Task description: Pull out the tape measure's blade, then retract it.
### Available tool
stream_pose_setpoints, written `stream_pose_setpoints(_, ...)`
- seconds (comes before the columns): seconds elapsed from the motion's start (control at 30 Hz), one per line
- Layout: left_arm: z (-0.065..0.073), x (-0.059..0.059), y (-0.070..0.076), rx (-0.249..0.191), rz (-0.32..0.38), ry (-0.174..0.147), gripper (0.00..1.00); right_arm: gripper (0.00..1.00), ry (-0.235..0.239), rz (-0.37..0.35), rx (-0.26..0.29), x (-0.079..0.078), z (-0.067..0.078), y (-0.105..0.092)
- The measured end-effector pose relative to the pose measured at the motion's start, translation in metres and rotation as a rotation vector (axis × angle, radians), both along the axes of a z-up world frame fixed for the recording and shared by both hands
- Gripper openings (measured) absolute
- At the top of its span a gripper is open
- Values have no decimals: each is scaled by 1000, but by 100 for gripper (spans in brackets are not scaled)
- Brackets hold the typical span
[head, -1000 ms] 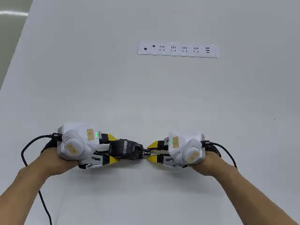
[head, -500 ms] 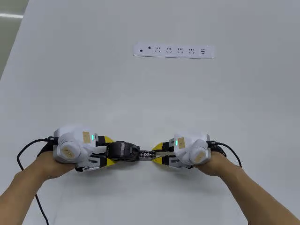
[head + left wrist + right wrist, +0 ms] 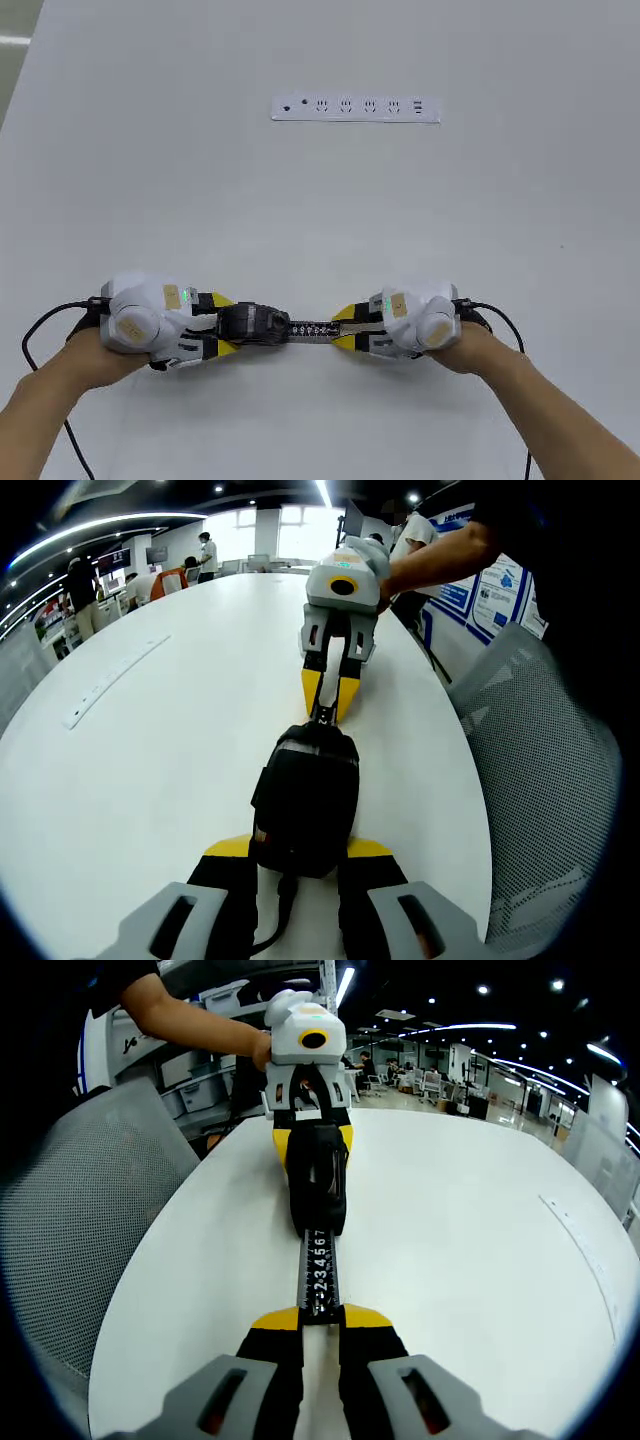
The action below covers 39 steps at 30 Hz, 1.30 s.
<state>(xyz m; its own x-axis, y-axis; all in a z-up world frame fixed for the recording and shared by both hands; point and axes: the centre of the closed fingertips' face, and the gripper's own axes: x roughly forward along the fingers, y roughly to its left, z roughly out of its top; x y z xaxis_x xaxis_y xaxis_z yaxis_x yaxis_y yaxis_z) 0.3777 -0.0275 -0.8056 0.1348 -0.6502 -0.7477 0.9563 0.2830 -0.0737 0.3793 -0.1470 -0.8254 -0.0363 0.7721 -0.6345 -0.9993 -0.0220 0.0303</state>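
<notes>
A black tape measure case (image 3: 254, 324) lies low over the white table, and my left gripper (image 3: 228, 326) is shut on it. The same case (image 3: 306, 798) sits between my yellow-tipped fingers in the left gripper view. A short length of dark blade (image 3: 312, 329) with white numbers runs from the case to my right gripper (image 3: 342, 328), which is shut on the blade's end. In the right gripper view the blade (image 3: 320, 1268) stretches from the case (image 3: 318, 1188) straight to my fingertips, showing the numbers up to about 7.
A white power strip (image 3: 355, 107) lies at the far middle of the table (image 3: 200, 200). Black cables trail from both grippers toward the near edge. A mesh chair (image 3: 560, 770) stands beside the table in the gripper views, and people stand far off.
My grippers have moved apart: the left one to the left with the case, the right one to the right with the blade's end. More blade shows between them.
</notes>
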Motion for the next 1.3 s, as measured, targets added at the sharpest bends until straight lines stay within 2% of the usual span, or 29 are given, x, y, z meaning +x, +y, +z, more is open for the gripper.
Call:
stream_pose_setpoints(0.7,1,1,0,-8,9,0,28,10,-21,-9,-11,4,2,-36)
stream_pose_setpoints(1.3,1,1,-2,-12,10,0,28,10,-21,-38,-37,6,1,-72)
